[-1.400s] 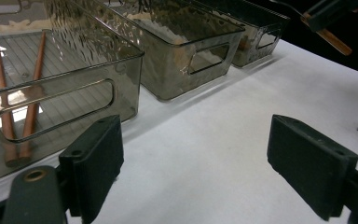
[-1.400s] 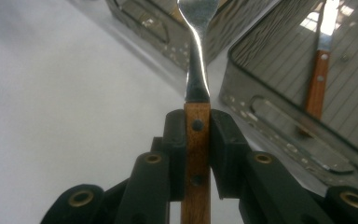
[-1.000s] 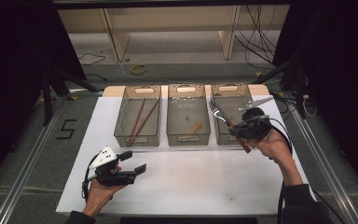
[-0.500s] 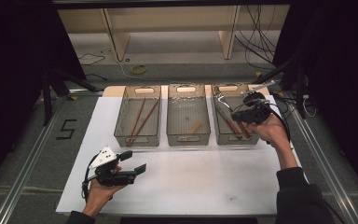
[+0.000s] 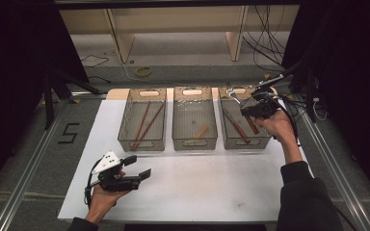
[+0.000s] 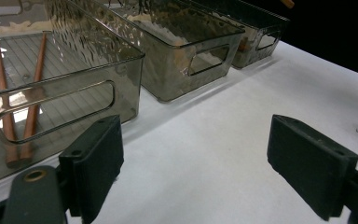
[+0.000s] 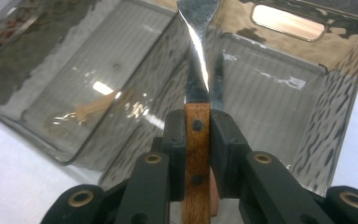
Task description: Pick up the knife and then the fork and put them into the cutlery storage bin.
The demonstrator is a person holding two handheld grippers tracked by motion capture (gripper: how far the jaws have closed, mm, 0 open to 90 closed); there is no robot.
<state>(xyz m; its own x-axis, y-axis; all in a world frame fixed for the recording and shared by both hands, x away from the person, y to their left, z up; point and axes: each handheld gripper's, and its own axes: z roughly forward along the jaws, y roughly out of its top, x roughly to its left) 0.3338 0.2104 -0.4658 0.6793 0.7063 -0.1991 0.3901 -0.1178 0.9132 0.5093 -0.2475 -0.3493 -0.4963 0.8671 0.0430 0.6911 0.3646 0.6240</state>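
Cutlery sorting, seemingly: the right tongs [image 7: 197, 135], pinching a wooden-handled fork [image 7: 196, 154], have moved from the tabletop's right edge to above the right bin [image 5: 265, 142], so a drop looks imminent. The left tongs [image 6: 193, 163] stay spread near the front-left corner.

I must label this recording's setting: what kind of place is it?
Probably a lab or recording workstation, not a kitchen: a white table mat with three clear bins in a row, black curtains at the sides, and loose cables behind.
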